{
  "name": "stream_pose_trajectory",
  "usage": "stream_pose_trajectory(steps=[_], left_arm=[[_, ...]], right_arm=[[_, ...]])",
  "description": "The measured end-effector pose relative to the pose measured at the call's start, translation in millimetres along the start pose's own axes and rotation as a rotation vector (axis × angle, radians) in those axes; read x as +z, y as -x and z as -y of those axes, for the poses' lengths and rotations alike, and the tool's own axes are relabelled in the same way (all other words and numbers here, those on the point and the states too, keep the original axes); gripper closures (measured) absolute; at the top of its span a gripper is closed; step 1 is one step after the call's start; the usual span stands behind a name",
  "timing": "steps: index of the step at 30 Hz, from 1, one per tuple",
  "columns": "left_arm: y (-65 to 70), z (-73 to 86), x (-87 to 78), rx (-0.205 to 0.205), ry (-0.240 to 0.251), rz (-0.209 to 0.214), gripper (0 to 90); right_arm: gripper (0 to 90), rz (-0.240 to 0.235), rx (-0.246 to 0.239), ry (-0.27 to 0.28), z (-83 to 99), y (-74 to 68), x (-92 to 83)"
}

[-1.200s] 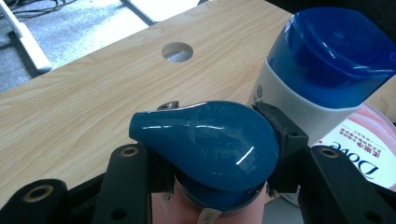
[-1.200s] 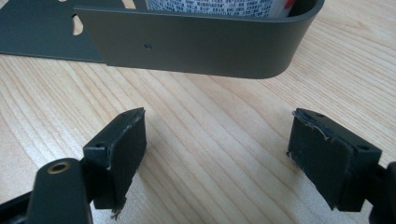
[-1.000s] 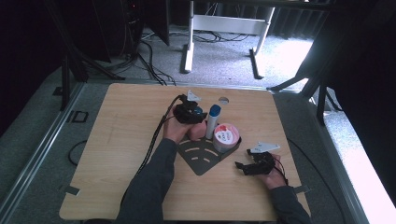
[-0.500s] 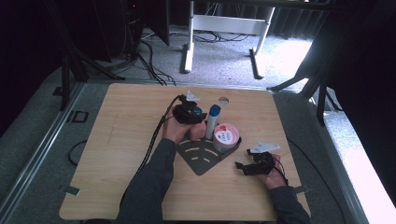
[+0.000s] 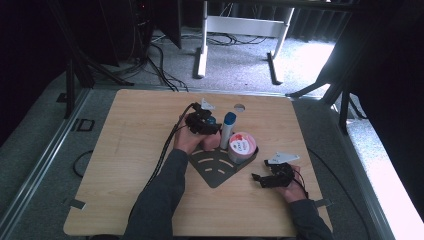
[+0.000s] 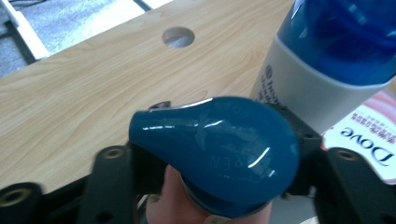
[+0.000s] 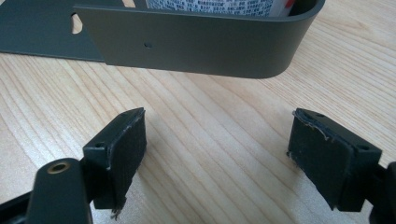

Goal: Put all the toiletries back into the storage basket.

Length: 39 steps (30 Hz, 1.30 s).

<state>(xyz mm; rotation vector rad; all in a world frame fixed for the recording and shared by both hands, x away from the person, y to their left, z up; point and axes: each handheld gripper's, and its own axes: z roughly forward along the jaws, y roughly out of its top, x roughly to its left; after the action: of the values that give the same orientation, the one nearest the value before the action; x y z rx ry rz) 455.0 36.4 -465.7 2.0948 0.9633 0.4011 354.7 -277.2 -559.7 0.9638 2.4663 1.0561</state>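
Wooden tabletop (image 5: 125,150) carries our dark corner rack (image 5: 216,169), where 2 items already stand: a pink Dove tub (image 5: 242,145) and a white bottle with a blue cap (image 5: 228,129). We judge a 3rd, the teal-capped bottle (image 6: 219,151), as just set beside them; it sits between the jaws of our left gripper (image 5: 202,121), which have just been opening. Our right gripper (image 5: 270,178) rests open and empty near the rack wall (image 7: 196,42).

Daylit from upper right, dark surroundings, soft focus
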Motion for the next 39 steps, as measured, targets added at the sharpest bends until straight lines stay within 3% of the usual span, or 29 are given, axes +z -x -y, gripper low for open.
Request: stream_pose_trajectory(steps=[5,15,17,27,39], left_arm=[[3.7,3.0,1.6,0.017,-0.006,-0.02,40.1],[2.9,5.9,-4.3,0.029,-0.011,-0.009,33.5],[2.8,7.6,-6.8,0.025,0.01,-0.016,33.5],[0.8,10.8,-20.3,0.042,0.006,-0.019,32.7],[-2.7,15.3,-37.6,0.064,-0.024,-0.028,31.2]], right_arm=[[19.0,-0.001,0.001,0.001,0.0,0.1,0.0],[19.0,0.001,0.0,0.0,0.0,-0.1,0.1],[19.0,0.0,0.0,0.0,0.0,-0.1,0.0],[19.0,0.001,0.0,0.0,0.0,-0.2,0.0],[19.0,0.001,0.0,0.0,0.0,-0.2,0.1]])
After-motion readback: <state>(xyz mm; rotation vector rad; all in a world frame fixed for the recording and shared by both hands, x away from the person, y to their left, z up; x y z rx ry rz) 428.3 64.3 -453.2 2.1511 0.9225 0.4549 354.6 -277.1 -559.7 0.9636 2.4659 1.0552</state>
